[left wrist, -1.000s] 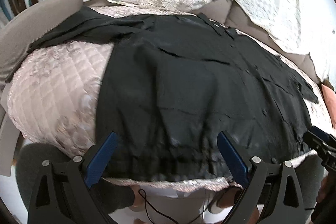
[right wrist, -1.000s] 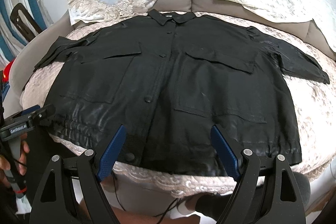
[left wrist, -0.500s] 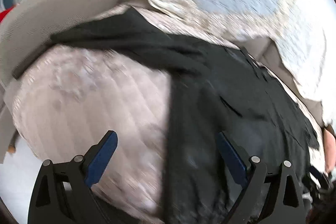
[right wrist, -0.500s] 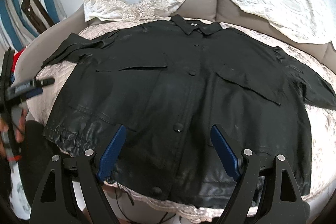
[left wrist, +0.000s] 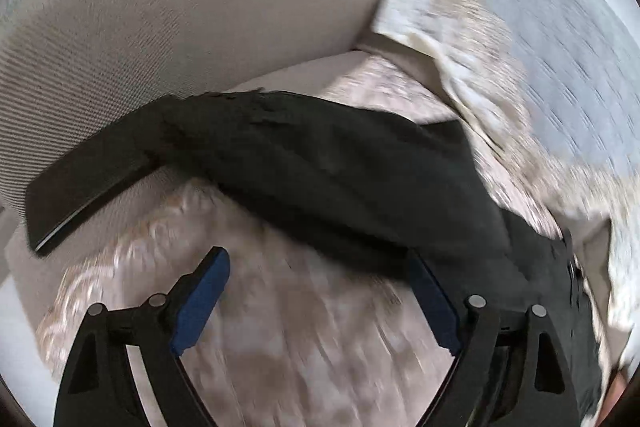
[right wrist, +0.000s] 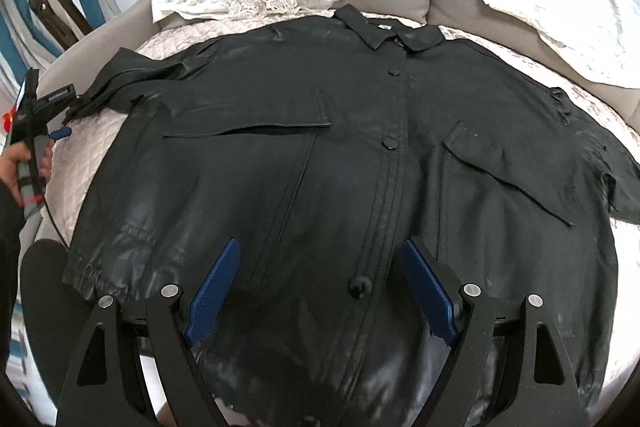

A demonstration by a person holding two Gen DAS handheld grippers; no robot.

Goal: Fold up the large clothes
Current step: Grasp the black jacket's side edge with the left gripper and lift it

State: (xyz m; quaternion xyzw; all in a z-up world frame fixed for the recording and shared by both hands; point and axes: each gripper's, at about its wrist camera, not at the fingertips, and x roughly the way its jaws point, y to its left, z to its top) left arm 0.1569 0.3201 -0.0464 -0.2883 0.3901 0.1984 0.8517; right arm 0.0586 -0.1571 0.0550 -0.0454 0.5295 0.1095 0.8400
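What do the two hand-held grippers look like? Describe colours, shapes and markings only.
Each hand-held gripper, left and right, has black angular finger arms with triangular cut-outs, silver round pins and blue ribbed pads. The left one's side bears small white lettering.

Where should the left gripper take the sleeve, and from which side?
Probably at the cuff, the sleeve's free end, where it runs off the quilt onto the sofa arm. Come from the outer end with the open left gripper: the flat cuff edge is exposed there, so one finger could slip under.
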